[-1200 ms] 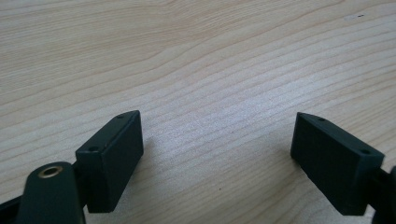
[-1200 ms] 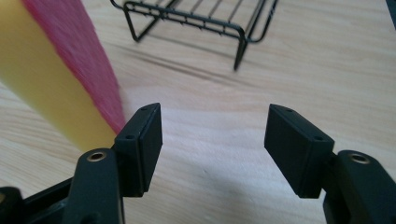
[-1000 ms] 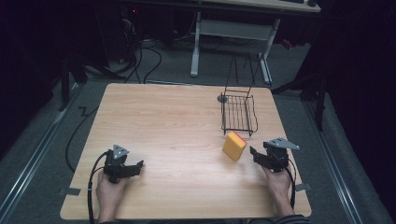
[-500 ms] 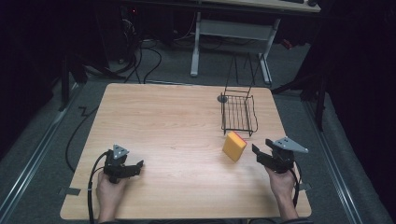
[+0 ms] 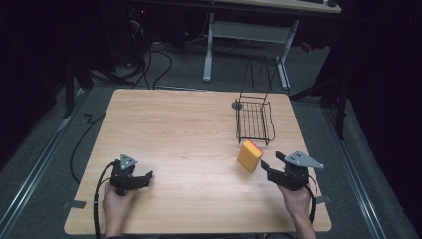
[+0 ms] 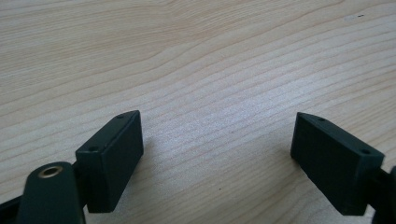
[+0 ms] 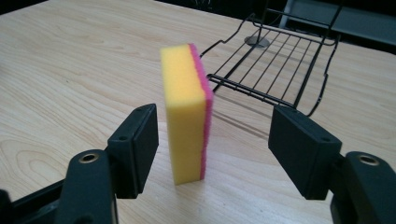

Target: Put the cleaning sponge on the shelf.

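Observation:
A yellow sponge with a pink scouring side (image 5: 250,156) (image 7: 184,112) stands on edge on the wooden table (image 5: 189,134), just in front of the wire basket (image 5: 254,122) (image 7: 280,70). My right gripper (image 5: 272,165) (image 7: 215,114) sits right of the sponge and points at it. Its jaws have just been opening and stand open. The sponge is in line with the gap, nearer the left jaw, and neither pad touches it. My left gripper (image 5: 146,178) (image 6: 219,119) rests open at the table's front left, with bare wood between its jaws.
A small round metal disc (image 5: 238,105) (image 7: 257,41) lies behind the basket near the far edge. Desk legs and cables (image 5: 164,55) stand on the floor beyond the table. A cable trails from each gripper off the front edge.
The right gripper has drawn back a little from the sponge, toward the front right, and its jaws stand wider. The sponge stays upright where it was. The left gripper has not moved.

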Tool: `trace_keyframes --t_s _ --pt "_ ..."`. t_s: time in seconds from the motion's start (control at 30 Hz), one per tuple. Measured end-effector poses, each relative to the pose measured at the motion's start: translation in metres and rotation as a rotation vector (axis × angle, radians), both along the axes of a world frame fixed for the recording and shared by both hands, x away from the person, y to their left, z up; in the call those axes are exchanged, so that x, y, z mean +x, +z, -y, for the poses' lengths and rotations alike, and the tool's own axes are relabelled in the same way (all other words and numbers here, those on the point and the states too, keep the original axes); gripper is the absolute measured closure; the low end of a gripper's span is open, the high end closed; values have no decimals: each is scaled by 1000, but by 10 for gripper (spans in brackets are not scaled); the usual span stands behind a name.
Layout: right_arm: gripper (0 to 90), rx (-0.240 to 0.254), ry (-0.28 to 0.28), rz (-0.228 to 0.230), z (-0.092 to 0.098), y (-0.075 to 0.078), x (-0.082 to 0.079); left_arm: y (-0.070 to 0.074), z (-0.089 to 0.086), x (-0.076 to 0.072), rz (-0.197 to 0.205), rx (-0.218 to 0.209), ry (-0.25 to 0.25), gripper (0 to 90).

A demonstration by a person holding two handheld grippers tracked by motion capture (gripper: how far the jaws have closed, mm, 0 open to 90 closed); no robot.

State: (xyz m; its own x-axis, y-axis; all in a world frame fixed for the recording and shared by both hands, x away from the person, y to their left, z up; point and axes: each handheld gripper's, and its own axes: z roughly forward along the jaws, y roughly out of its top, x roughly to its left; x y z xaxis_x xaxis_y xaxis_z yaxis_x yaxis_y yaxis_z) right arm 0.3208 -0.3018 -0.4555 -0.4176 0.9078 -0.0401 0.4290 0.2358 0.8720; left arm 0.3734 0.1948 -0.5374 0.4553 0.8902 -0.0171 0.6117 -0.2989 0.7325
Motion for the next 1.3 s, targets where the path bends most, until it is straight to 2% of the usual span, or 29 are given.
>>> trace_keyframes --t_s 0.1,0.33,0.57,0.9,1.3 --pt "325 -36 18 25 -9 -6 -1 0 0 0 0 0 0 176" --pt "320 20 25 16 -11 -17 2 0 0 0 0 0 3 177" --pt "321 28 37 8 -13 -22 7 0 0 0 -1 0 3 177" --pt "330 54 35 -27 -18 -37 25 0 1 0 0 0 6 177" --pt "353 59 44 -85 -19 -46 36 0 1 0 0 0 5 177"
